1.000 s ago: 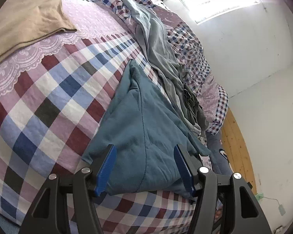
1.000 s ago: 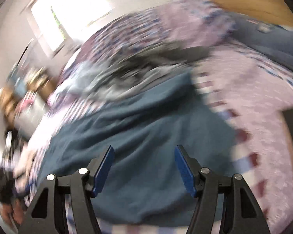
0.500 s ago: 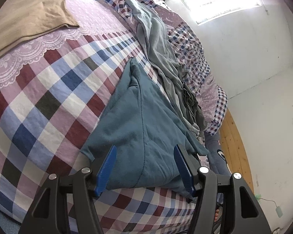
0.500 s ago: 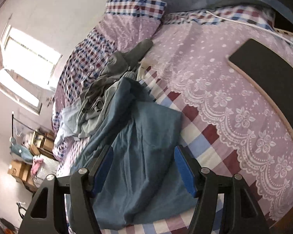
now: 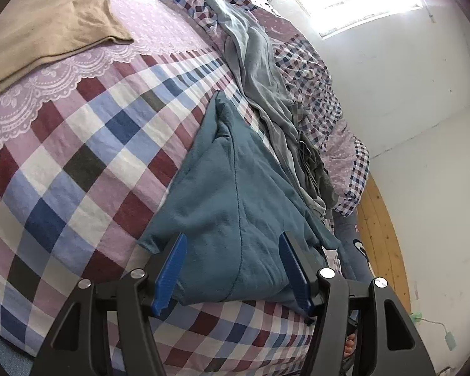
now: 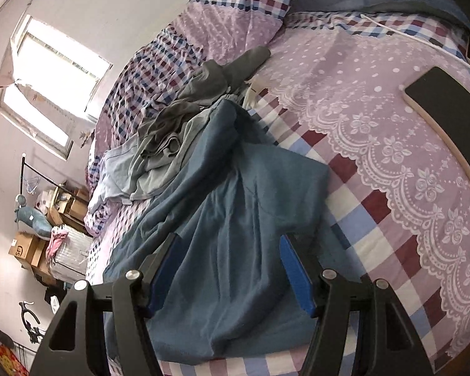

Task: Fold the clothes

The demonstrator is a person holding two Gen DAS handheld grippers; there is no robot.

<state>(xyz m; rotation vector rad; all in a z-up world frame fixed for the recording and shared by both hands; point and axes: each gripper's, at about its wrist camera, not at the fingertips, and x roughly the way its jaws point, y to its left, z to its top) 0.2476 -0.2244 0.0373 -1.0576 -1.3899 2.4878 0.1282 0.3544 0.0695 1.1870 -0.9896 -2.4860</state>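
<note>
Checked bedspread [image 5: 62,156] under teal garment [image 5: 235,203]; both tongs [image 5: 232,266] [image 6: 228,269] gape wide, empty

A bed [image 5: 78,144] wears a checked cover in maroon, blue and white with a lilac lace-edged band. A bright window [image 6: 50,72] sits in the white wall. A dark flat board [image 6: 454,106] lies on the lilac part. Cardboard boxes [image 6: 28,247] and a plush whale [image 6: 34,219] crowd the far corner. Wooden floor [image 5: 382,232] shows beside the bed.
</note>
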